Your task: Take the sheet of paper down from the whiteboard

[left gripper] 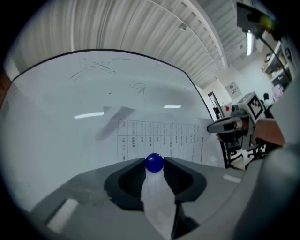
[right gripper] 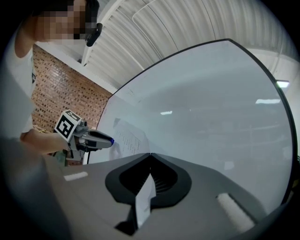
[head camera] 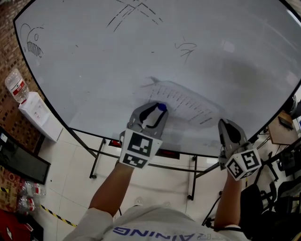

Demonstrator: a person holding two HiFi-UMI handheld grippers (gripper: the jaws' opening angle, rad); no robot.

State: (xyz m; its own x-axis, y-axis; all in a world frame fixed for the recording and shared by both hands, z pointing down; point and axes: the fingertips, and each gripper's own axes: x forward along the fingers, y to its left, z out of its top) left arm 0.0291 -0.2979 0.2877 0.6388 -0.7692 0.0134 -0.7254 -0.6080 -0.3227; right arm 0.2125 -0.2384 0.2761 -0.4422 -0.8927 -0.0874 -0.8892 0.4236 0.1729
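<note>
A white sheet of paper (head camera: 188, 101) printed with a table lies flat on the whiteboard (head camera: 141, 56); the left gripper view shows the sheet of paper (left gripper: 159, 138) just past the jaws. My left gripper (head camera: 157, 107) is shut on a blue round magnet (left gripper: 154, 162) at the sheet's lower left part. My right gripper (head camera: 225, 123) is at the sheet's right edge, its jaws closed together, with a white strip of the paper between them (right gripper: 150, 153). From the right gripper view, the left gripper (right gripper: 111, 140) touches the paper (right gripper: 129, 138).
Marker sketches sit high on the board (head camera: 134, 12). The board's black metal stand (head camera: 96, 160) reaches the tiled floor below. A water dispenser (head camera: 33, 110) stands by the brick wall at left. A small desk (head camera: 282, 127) and a black chair (head camera: 263, 202) are at right.
</note>
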